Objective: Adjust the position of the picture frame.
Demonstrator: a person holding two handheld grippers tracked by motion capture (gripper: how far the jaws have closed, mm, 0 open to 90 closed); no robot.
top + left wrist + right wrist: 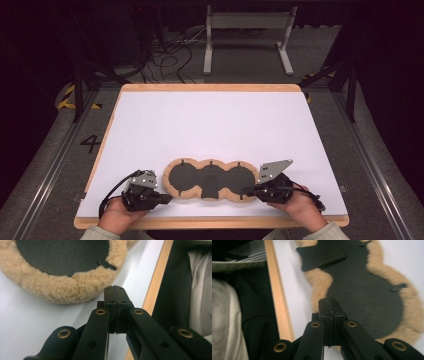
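A three-lobed pad with a tan fleece rim and a black face lies flat on the white table, close to its front edge. My left gripper rests just off the pad's left end, shut, with nothing between its jaws. In the left gripper view the closed left gripper sits a little short of the pad's fleece rim. My right gripper is at the pad's right end, also shut. In the right gripper view the right gripper hangs over the edge of the pad, jaws pressed together.
The table's wooden front edge runs close beside both grippers. A small black flap lies on the pad's middle lobe. Beyond the table stand a grey metal frame and loose cables on the floor.
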